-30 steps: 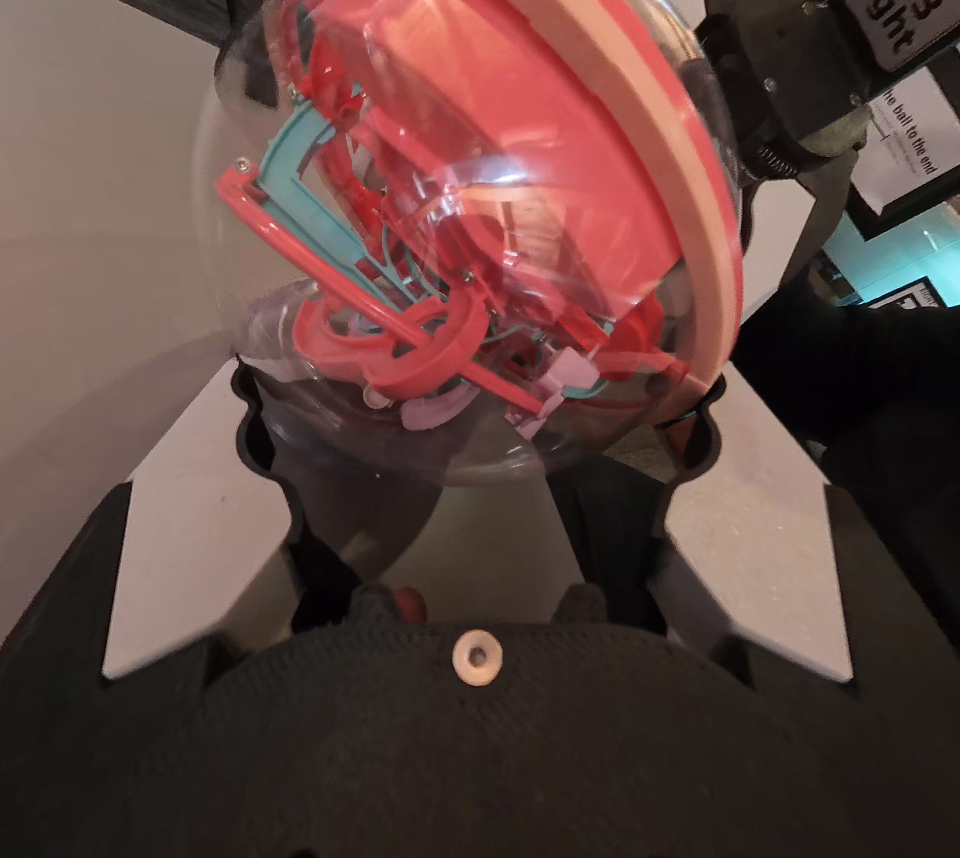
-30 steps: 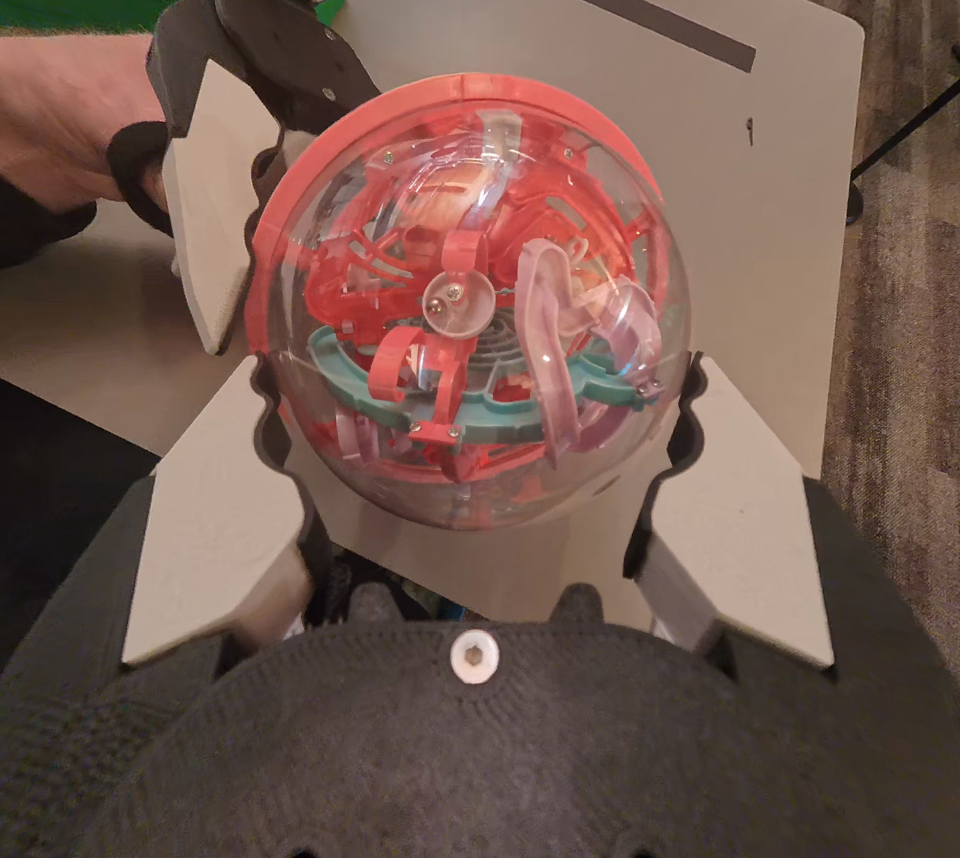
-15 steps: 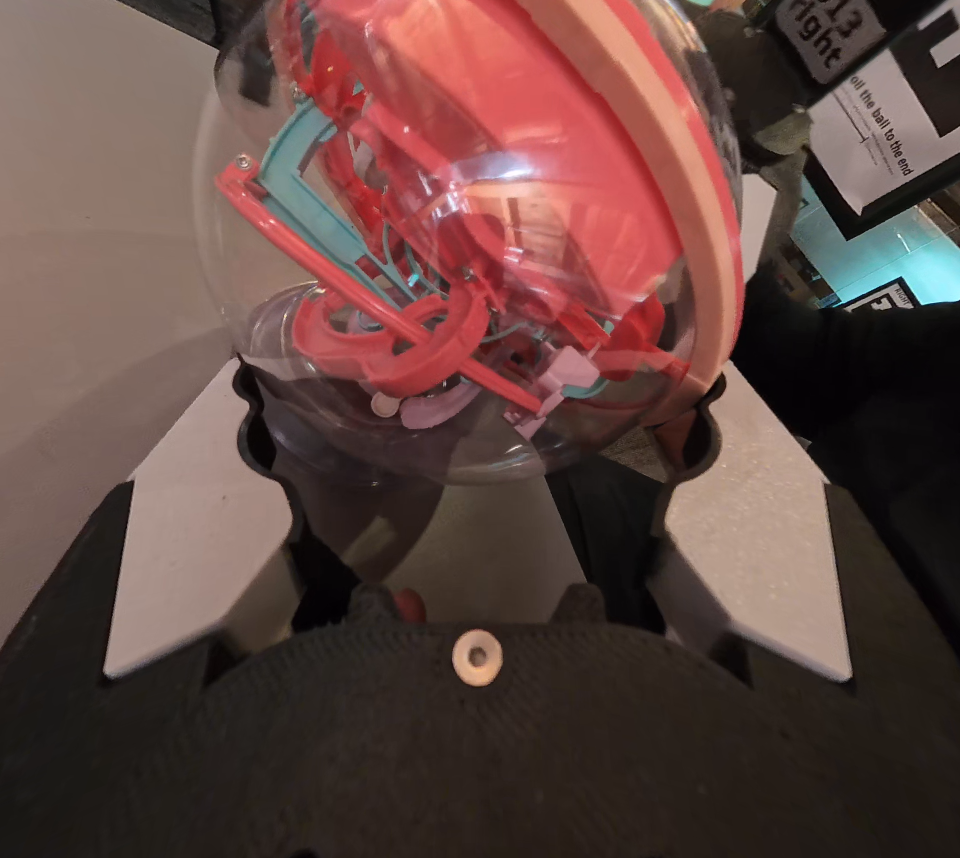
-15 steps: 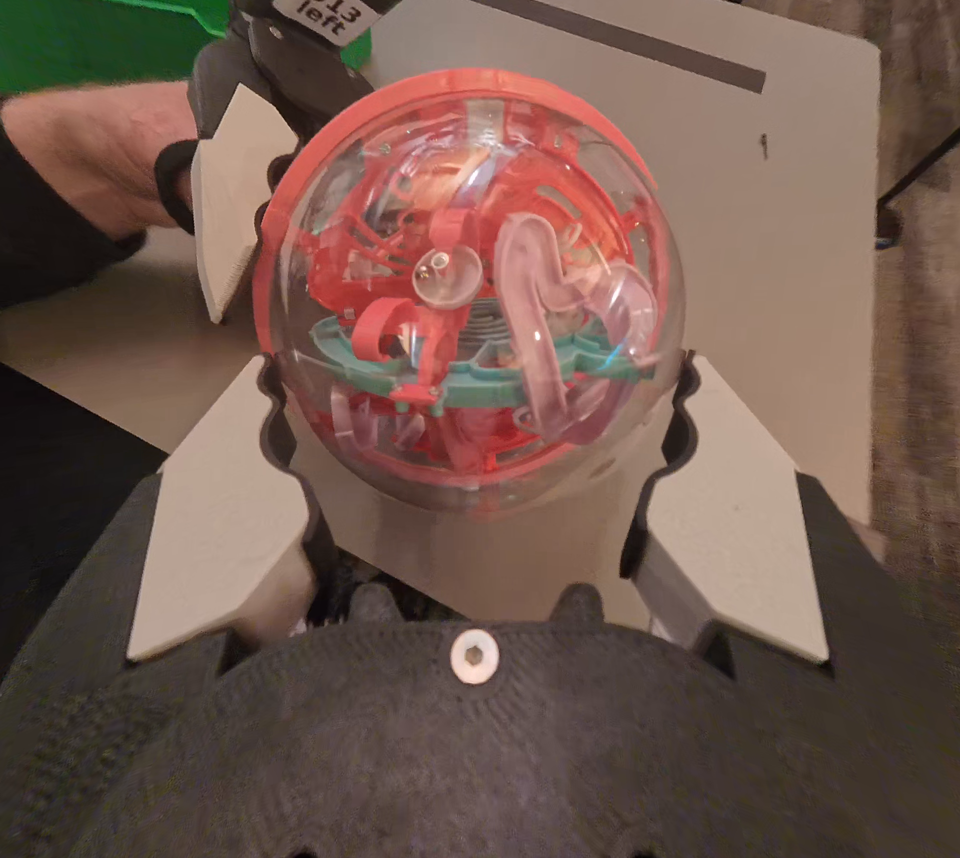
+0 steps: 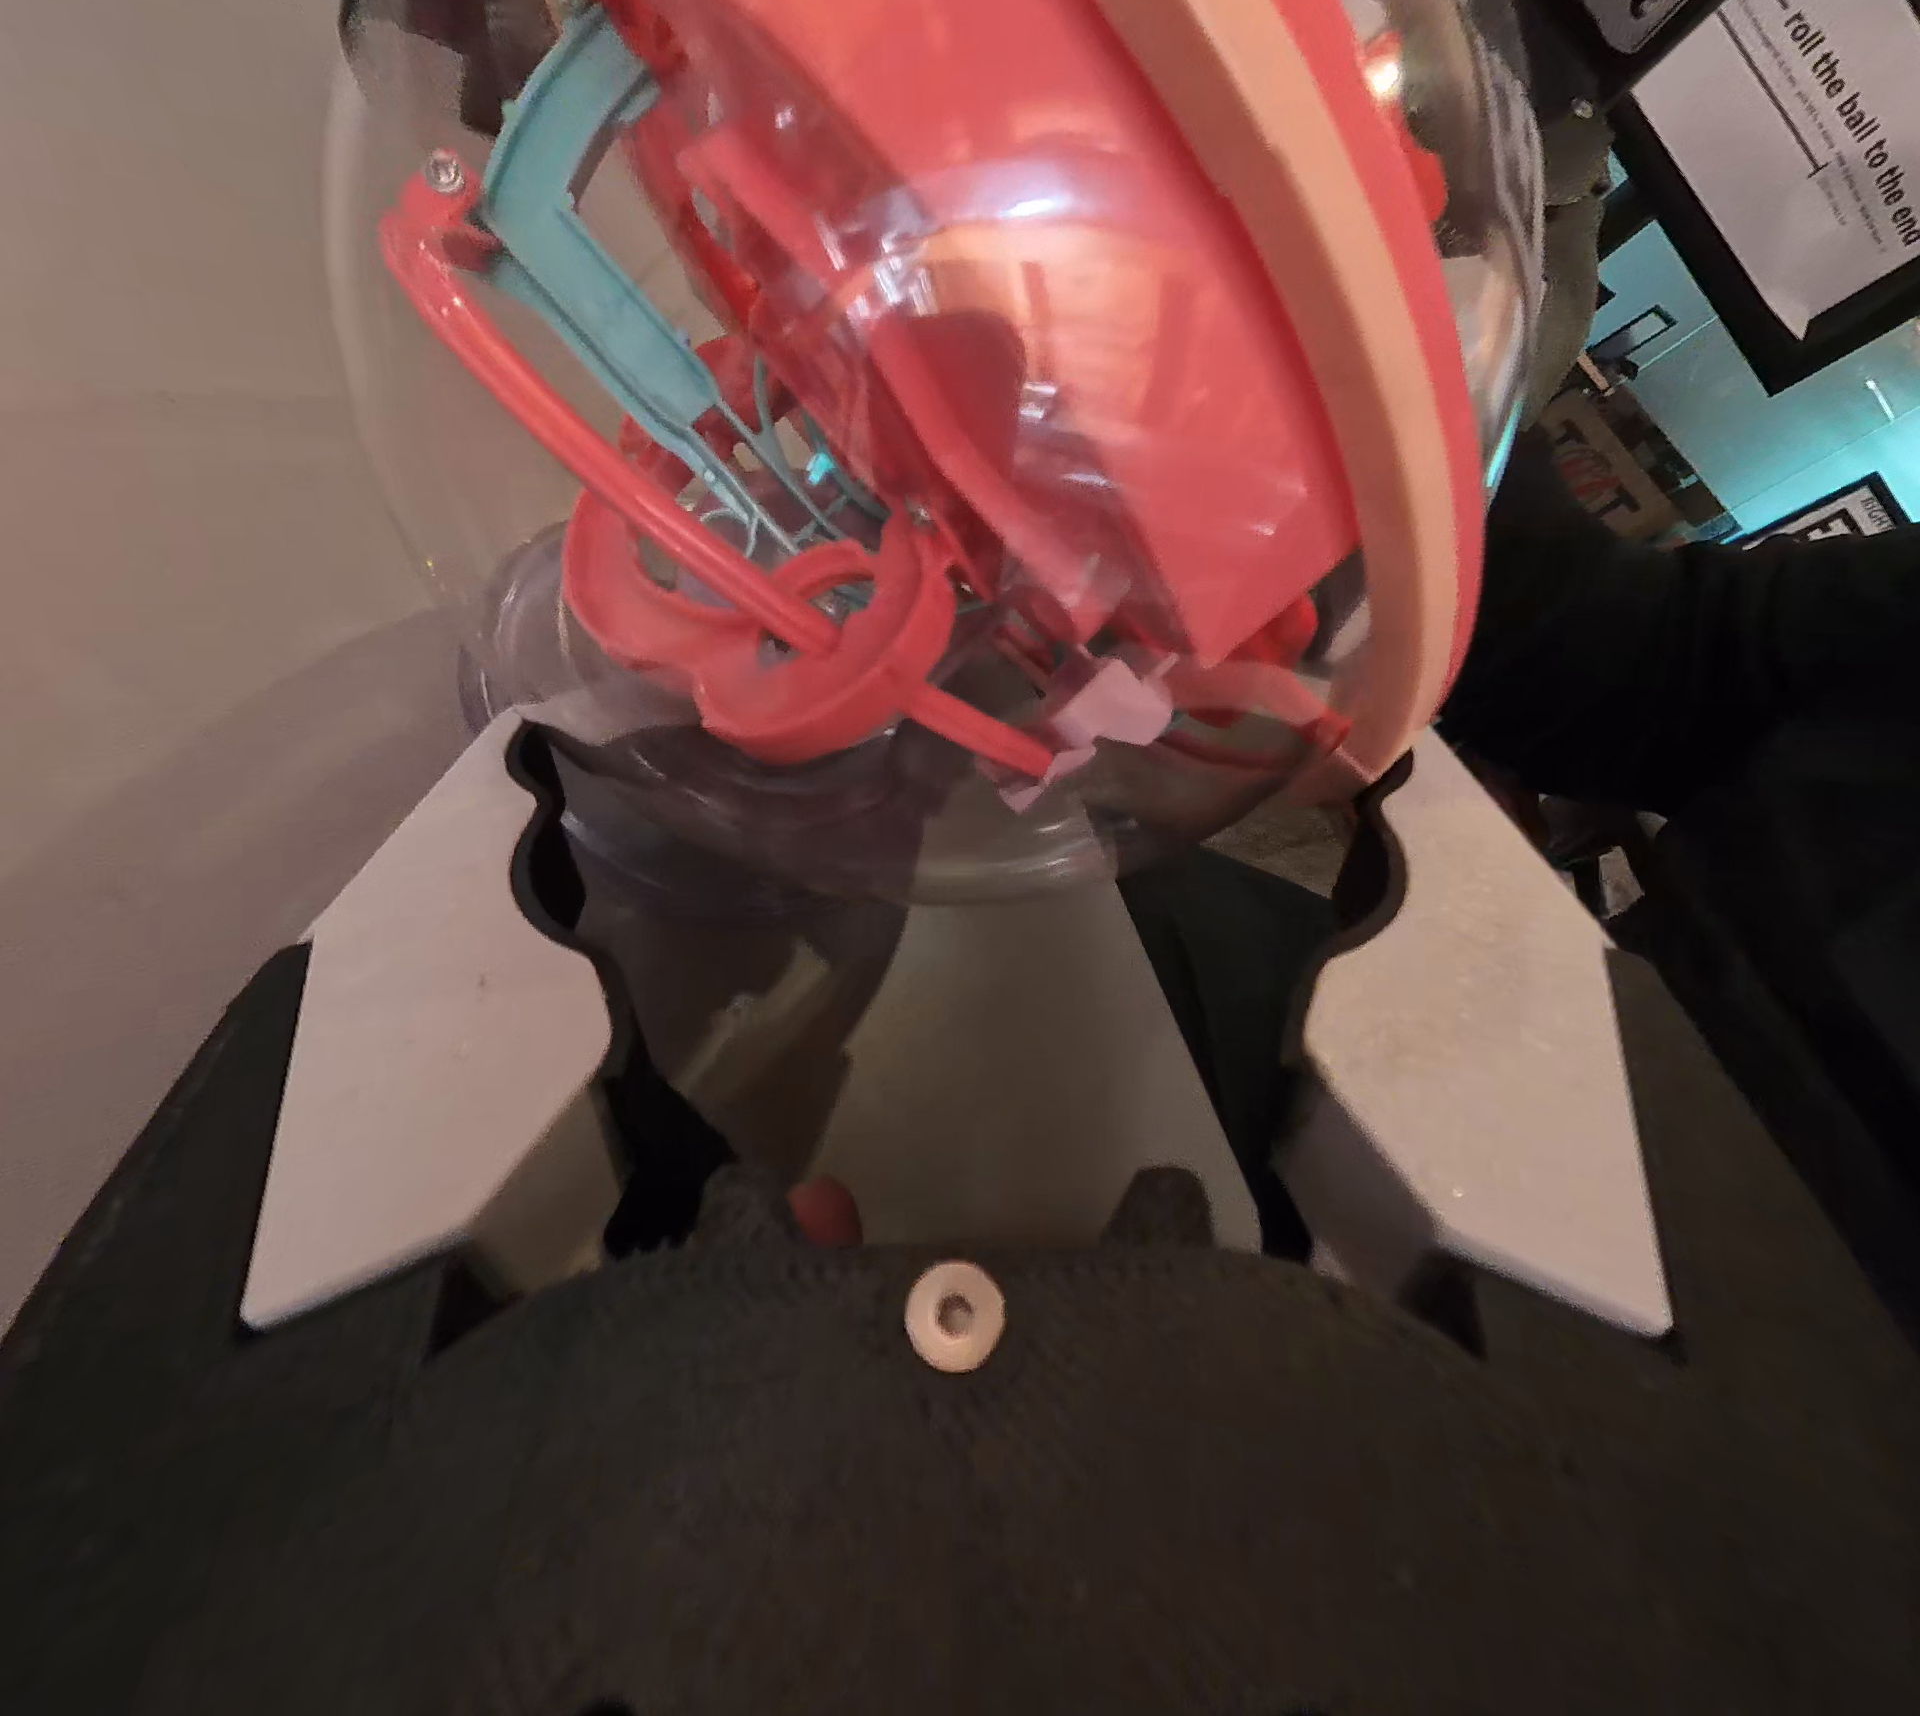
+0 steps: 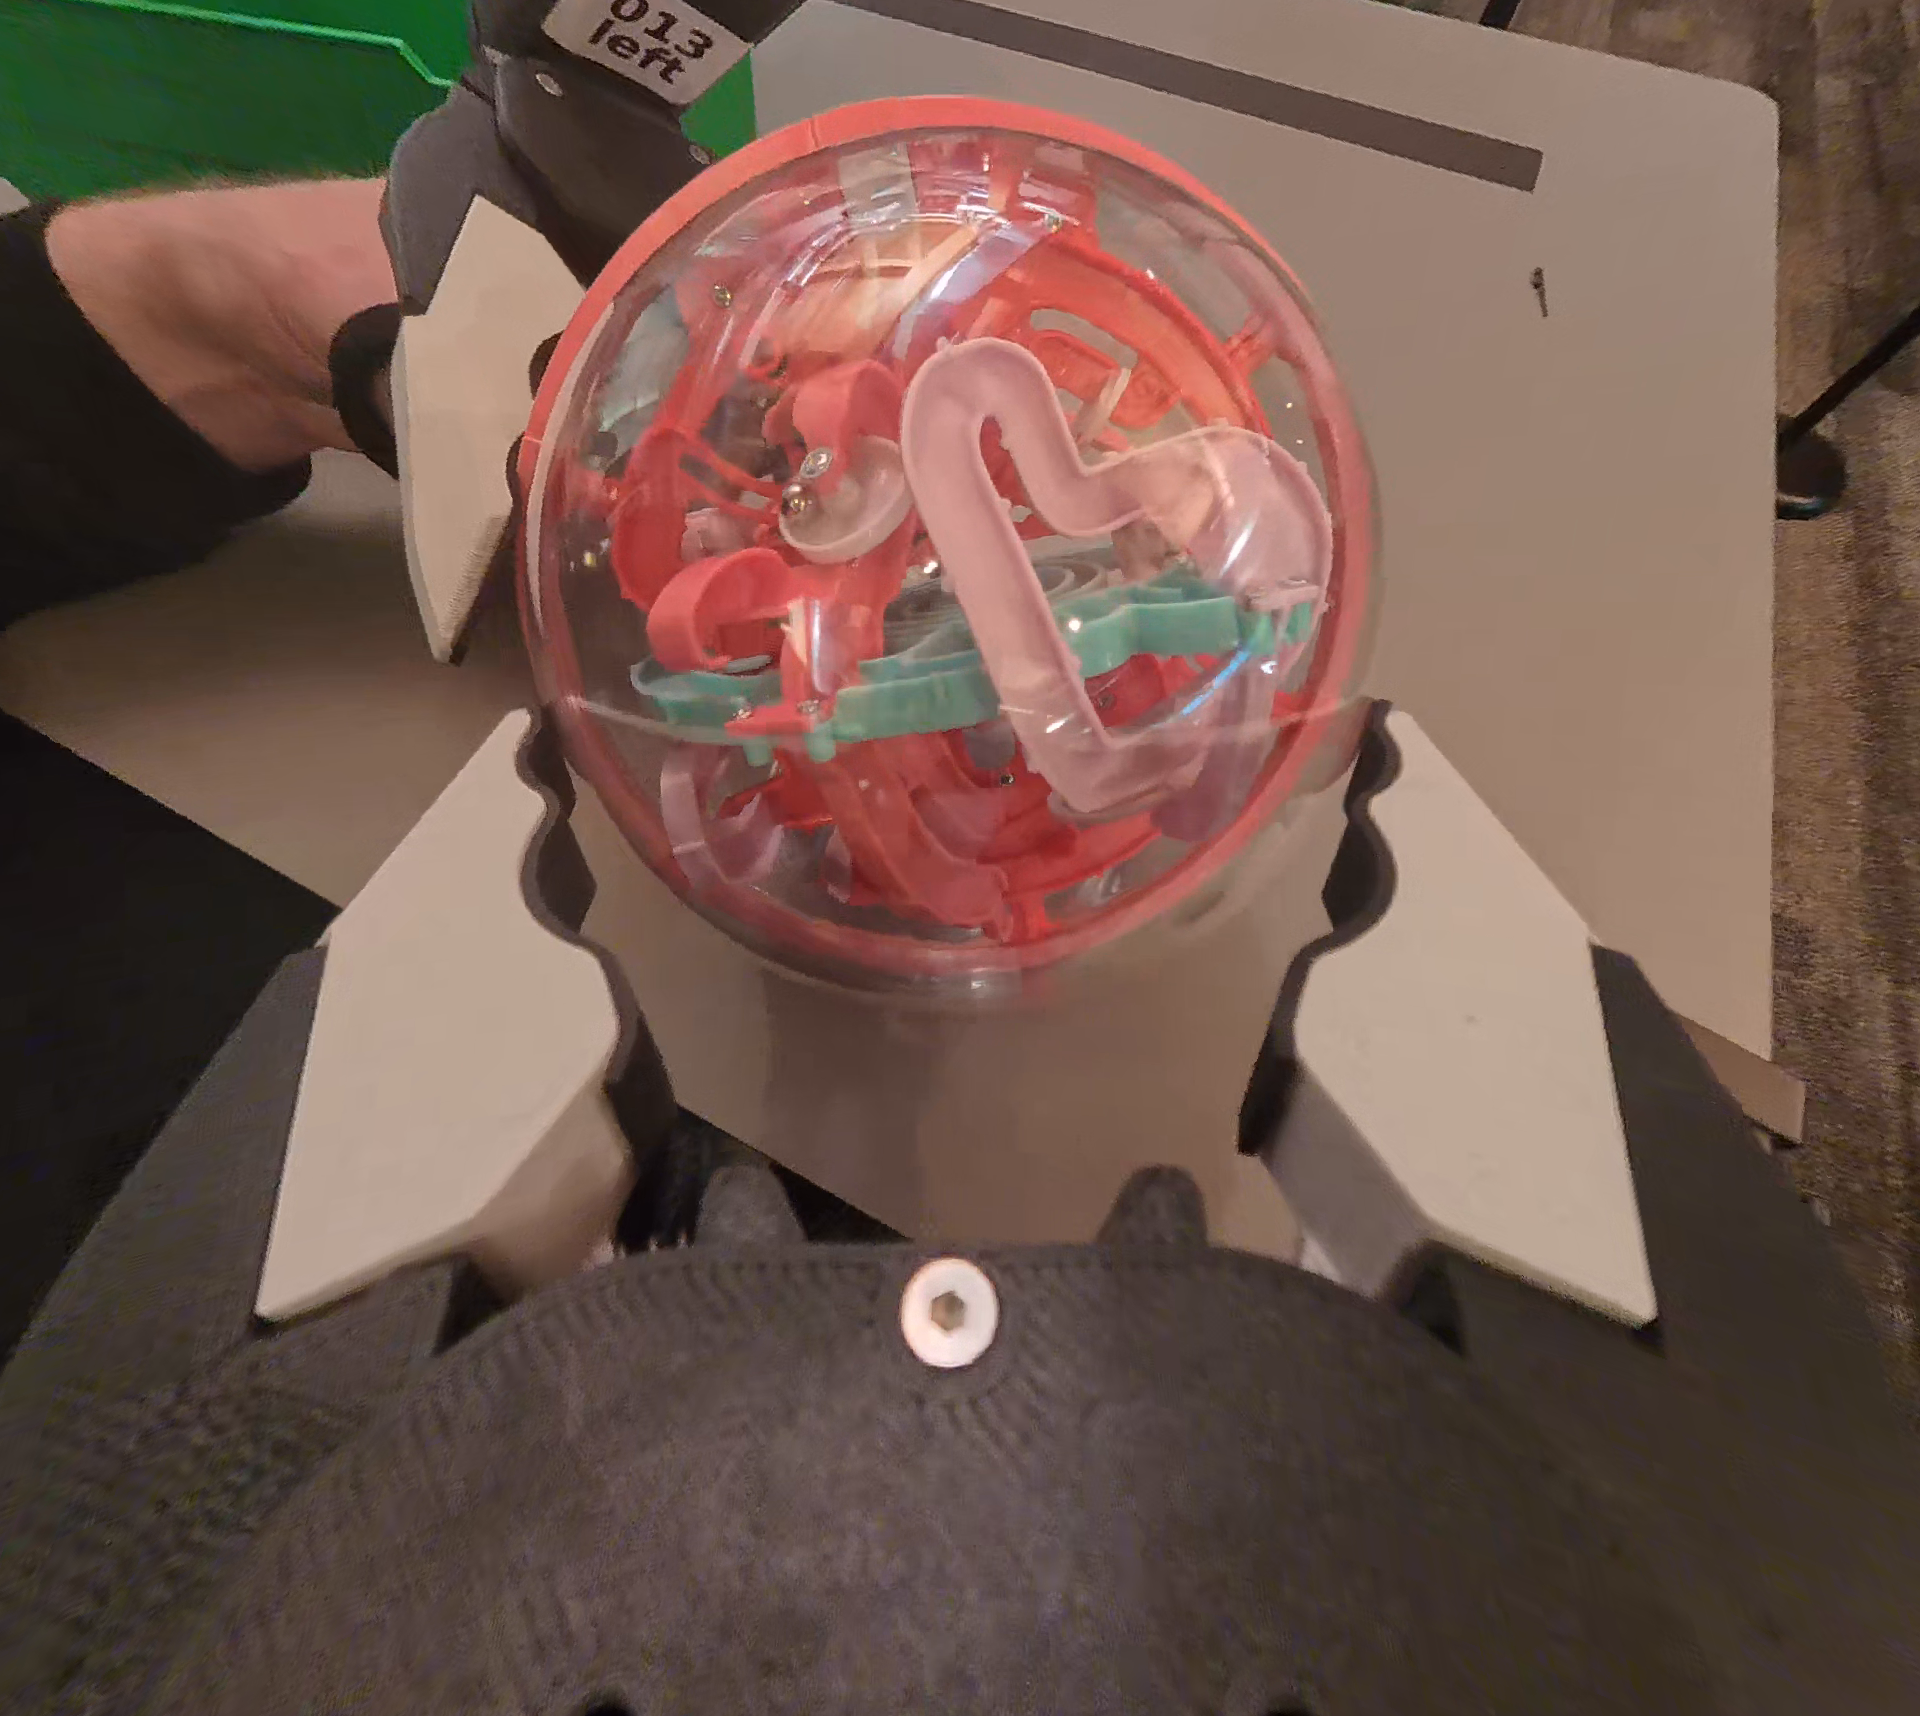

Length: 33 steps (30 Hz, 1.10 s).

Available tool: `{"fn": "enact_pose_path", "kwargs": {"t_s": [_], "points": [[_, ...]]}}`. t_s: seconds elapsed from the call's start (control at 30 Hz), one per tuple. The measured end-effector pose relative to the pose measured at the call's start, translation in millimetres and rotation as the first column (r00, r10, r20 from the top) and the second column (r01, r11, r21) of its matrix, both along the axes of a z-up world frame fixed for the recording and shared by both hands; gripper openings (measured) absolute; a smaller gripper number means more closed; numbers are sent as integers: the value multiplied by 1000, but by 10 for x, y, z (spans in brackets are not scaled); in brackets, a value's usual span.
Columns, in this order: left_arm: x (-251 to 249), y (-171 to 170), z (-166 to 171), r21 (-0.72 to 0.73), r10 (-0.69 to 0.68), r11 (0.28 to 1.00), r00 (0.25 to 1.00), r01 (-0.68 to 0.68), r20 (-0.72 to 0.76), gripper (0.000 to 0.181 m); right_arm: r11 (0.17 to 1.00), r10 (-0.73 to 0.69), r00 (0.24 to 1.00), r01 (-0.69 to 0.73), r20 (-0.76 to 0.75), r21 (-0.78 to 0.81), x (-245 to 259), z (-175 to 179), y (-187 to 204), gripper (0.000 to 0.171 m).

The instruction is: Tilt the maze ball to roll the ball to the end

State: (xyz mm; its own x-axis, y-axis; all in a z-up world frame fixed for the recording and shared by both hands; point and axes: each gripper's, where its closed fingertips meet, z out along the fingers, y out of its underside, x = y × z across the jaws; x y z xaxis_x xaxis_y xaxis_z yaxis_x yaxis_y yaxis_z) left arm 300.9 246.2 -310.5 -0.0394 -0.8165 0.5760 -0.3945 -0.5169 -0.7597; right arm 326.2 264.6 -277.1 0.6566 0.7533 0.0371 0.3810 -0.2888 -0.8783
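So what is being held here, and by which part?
The maze ball, gripped by both: the right gripper across its clear lower shell, the left gripper likewise, one finger near the red rim.

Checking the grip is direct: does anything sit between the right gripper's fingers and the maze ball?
Nothing. In the right wrist view, the right gripper has both fingertips pressed straight on the maze ball's clear shell.

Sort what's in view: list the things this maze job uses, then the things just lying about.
In use:
maze ball
small steel ball in the clear cup inside it
left tongs, gripping the sphere
right tongs, gripping the sphere

Lying about:
green bin
grey table
framed sheet
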Motion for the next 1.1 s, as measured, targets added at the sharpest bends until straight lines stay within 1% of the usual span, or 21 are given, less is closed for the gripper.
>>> {"fn": "enact_pose_path", "kwargs": {"t_s": [0.37,0.57,0.77,1.1], "points": [[-44,-29,-120,35,-34,999,998,36,-54,129,993,-34,990,19,135,113,25,-17,20,143],[-47,-27,-135,50,-37,998,997,40,-62,127,989,-44,989,23,142,144,29,-16,23,143],[-70,-11,-199,80,-39,996,996,46,-85,120,979,-68,974,23,218,203,38,-21,40,144],[-114,-2,-247,86,-47,995,993,57,-109,109,967,-86,966,21,245,255,45,9,27,141]]}}
